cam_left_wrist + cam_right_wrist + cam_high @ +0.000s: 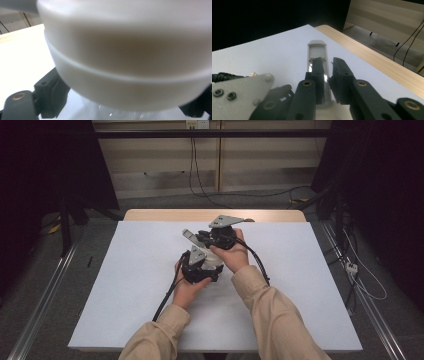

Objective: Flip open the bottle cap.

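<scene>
1. High view: near the middle of the frame, the left gripper (202,269) and the right gripper (206,238) meet at a white container (216,266) standing on the white sheet (140,310).
   - A grey bar (189,234) sticks out toward the upper left from the container's top, at the right gripper's tips.
   - The work looks to be mid-way: both tools are on the container, and nothing has been taken off it or set aside yet.
   - The sheet lies bare to the left, to the right and toward the bottom of the frame.
   - The wooden table edge (165,214) runs just above the hands, so there is least room at the top of the frame.

2. Left gripper view: the container's rounded white body, with a seam around it, spans the frame, and a clear part (105,113) sits below it.
   - The black jaws stand wide, one at the lower left and one at the lower right, flanking the body.
   - Whether the pads press on the body cannot be told.

3. Right gripper view: the jaws stand narrow at centre, astride the grey bar.
   - A dark sliver shows between the bar and the right-hand jaw, so the bar seems straddled rather than squeezed.
   - The left gripper's grey plate (239,92) crowds the lower left.
   - The wooden edge crosses the right side of the frame, with a drop to the floor (382,42) beyond it.
</scene>
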The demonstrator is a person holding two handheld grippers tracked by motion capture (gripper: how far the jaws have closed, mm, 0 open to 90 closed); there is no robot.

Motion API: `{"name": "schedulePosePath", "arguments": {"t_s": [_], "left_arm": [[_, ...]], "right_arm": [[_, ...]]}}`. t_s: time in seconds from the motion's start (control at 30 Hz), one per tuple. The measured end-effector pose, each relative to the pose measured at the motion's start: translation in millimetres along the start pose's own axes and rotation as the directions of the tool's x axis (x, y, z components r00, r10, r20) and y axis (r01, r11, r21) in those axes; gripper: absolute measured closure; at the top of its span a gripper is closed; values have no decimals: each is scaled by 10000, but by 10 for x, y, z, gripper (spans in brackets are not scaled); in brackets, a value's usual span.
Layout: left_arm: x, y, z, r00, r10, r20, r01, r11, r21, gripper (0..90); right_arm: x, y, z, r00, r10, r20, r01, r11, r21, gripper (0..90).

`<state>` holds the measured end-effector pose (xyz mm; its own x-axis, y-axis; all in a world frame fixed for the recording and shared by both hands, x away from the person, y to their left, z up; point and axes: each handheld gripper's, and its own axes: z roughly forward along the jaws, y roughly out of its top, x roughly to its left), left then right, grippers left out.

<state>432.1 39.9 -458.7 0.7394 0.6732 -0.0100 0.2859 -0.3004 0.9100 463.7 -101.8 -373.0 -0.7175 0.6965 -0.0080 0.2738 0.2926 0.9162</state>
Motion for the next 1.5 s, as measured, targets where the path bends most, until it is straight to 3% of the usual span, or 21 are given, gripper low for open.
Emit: {"name": "schedulePosePath", "arguments": {"t_s": [0.1,0.2,0.53,0.8,1.17,1.33,1.5], "left_arm": [[0,-11,-23,10000,-61,40,60,10000,49,100],[-5,-14,-62,9999,166,-36,-165,9998,104,102],[29,-33,-284,9995,-216,236,214,9997,84,98],[70,-44,-496,9993,-144,356,142,9999,82,92],[158,-119,-800,9974,-286,664,295,9995,-115,92],[160,-169,-868,9965,2,835,-14,9999,142,89],[189,-223,-950,9945,-108,1040,76,9995,308,87]], "right_arm": [[4,-5,-34,9999,137,23,-137,9999,-78,717],[11,-8,-101,9998,185,107,-183,9997,-131,643],[17,-85,-430,9980,618,111,-614,9975,-359,392],[72,-230,-669,9978,597,297,-580,9968,-555,292],[34,-487,-965,9949,825,582,-790,9950,-605,193],[31,-609,-1074,9937,907,657,-864,9941,-657,179],[48,-741,-1157,9939,788,775,-747,9958,-538,170]]}}
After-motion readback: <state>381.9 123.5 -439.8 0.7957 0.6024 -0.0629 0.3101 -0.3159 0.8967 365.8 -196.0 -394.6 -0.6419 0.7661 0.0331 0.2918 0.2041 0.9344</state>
